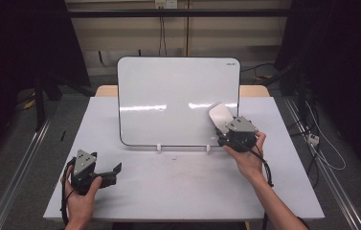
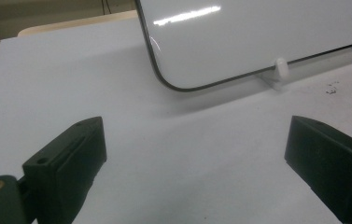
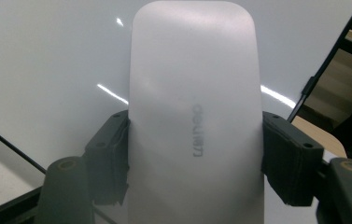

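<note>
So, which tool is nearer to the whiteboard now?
The right. The right tool holds a white eraser up at the whiteboard, by its lower right part. The left tool sits low over the table, well short of the board's lower left corner, jaws open.

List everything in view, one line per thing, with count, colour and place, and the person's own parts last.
whiteboard: one, white with a dark edge, propped upright at the table's far middle.
clips: two, white, under the whiteboard's bottom edge.
eraser: one, pale grey, against the whiteboard's lower right part.
table: one, white, centre of the high view.
left hand-held gripper: one, black, open, low over the table's near left.
right hand-held gripper: one, black, shut on the eraser's sides.
hands: two, one behind each gripper.
</note>
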Tool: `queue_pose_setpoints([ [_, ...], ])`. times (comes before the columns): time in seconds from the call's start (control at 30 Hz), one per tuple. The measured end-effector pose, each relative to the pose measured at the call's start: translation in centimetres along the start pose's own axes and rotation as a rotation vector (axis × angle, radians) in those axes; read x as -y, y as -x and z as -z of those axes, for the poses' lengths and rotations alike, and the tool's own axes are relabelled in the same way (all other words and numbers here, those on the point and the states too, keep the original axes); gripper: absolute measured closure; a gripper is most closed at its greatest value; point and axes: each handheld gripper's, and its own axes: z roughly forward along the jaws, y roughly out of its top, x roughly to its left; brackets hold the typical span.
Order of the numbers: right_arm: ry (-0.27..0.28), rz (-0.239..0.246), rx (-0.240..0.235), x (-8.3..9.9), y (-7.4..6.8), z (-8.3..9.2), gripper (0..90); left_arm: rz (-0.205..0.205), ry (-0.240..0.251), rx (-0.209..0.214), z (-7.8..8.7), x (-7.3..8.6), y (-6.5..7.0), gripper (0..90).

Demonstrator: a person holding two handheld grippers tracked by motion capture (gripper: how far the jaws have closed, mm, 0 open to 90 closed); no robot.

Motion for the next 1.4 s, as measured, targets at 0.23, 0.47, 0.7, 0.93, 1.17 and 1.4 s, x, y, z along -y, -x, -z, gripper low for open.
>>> queue_pose_setpoints([
  [0.23,-0.015,0.041,0.009,0.1,-1.0,-0.8,31.9,-0.010,0.001,0.003,0.0,0.0,0.0,5.6],
  [0.47,-0.026,0.067,0.044,0.2,-1.6,-1.2,31.8,-0.006,0.003,0.005,0.3,0.2,-0.2,5.6],
  [0.7,-0.033,0.073,0.056,0.2,-1.8,-1.2,31.4,-0.004,0.015,0.007,0.6,0.1,-0.3,5.6],
  [0.93,-0.041,0.054,0.038,0.1,-1.6,-1.3,30.6,-0.005,0.017,0.014,0.7,0.2,-0.4,5.6],
  [1.17,-0.038,0.019,0.001,0.2,-1.2,-1.2,29.2,0.006,0.011,0.012,0.5,0.3,-0.6,5.6],
  [1.4,-0.044,-0.027,-0.040,0.3,-0.8,-1.3,22.5,0.001,0.008,0.024,0.2,0.3,-0.5,5.6],
])
